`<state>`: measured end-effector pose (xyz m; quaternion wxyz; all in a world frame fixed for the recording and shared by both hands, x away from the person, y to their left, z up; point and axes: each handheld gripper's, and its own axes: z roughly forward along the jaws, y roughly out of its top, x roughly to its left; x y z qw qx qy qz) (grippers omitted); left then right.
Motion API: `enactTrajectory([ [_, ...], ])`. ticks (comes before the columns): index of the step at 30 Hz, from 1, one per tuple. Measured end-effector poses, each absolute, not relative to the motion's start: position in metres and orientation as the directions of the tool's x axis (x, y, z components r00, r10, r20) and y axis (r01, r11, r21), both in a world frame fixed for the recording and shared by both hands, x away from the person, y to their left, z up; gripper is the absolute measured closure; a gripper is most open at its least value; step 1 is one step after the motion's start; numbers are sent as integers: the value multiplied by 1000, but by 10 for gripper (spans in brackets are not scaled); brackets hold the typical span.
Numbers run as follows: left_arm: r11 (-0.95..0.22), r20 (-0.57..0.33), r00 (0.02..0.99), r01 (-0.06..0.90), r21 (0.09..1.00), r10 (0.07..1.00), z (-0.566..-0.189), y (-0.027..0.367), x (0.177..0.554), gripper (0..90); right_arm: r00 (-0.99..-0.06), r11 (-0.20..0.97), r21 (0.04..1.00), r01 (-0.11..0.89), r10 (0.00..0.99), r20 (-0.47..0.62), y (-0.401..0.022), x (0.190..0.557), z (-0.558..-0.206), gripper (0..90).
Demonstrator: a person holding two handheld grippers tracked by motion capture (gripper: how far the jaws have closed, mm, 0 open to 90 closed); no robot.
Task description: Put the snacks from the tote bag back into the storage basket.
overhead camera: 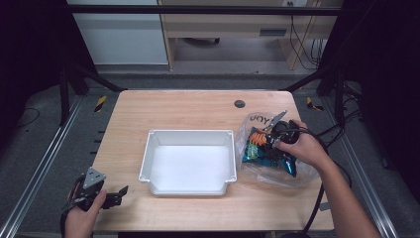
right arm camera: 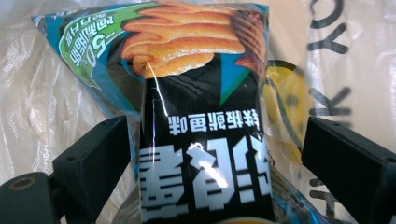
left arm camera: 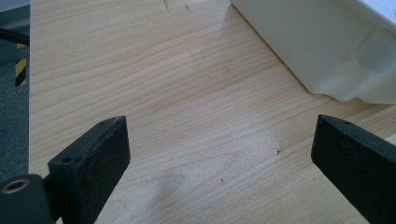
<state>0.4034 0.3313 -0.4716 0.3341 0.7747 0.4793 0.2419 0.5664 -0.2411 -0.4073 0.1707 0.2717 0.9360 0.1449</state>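
Two grippers, one white tray and one bag of snacks on a wooden table.

The right gripper point(overhead camera: 274, 139) reaches into a clear plastic bag point(overhead camera: 257, 124) by the table's point(overhead camera: 198, 106) right edge, its jaws wide apart on each side of a chip packet point(right arm camera: 201, 140), not squeezing it. The left gripper point(overhead camera: 116, 194) sits at the near left corner, jaws apart over bare wood. The tray point(overhead camera: 188, 136) lies between them, with free wood around it.

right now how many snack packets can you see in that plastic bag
1 for sure: the black and blue chip packet between the right gripper's open jaws, inside the clear plastic bag. More may lie hidden under it.
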Motion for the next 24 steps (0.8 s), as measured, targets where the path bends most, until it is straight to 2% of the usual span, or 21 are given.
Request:
enactTrajectory([
  [24,-316,59,418,578,752,906,-471,333,403,41,-803,822,305,481,553,-222,-237,572,-433,72],
])
